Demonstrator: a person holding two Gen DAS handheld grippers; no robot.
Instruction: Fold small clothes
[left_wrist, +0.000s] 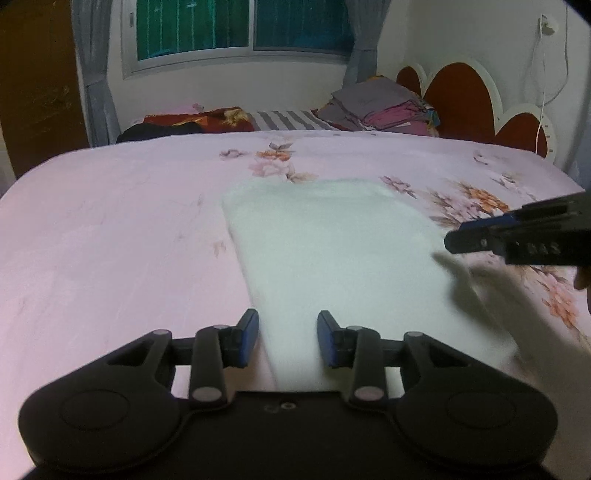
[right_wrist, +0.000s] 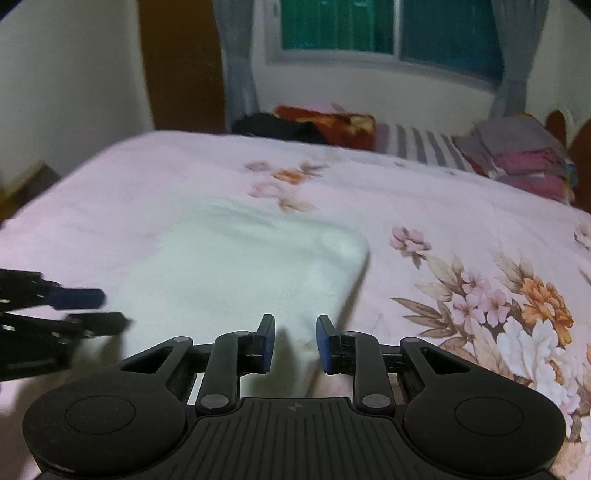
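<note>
A small white garment lies flat on the pink floral bedsheet; it also shows in the right wrist view. My left gripper is open and empty, its blue pads over the garment's near left edge. It also shows at the left of the right wrist view, open. My right gripper is open and empty over the garment's near right corner. It enters the left wrist view from the right, above the garment's right edge.
A stack of folded clothes sits at the far right by the red and white headboard. A striped cloth, a red patterned cloth and a dark item lie along the far edge under the window.
</note>
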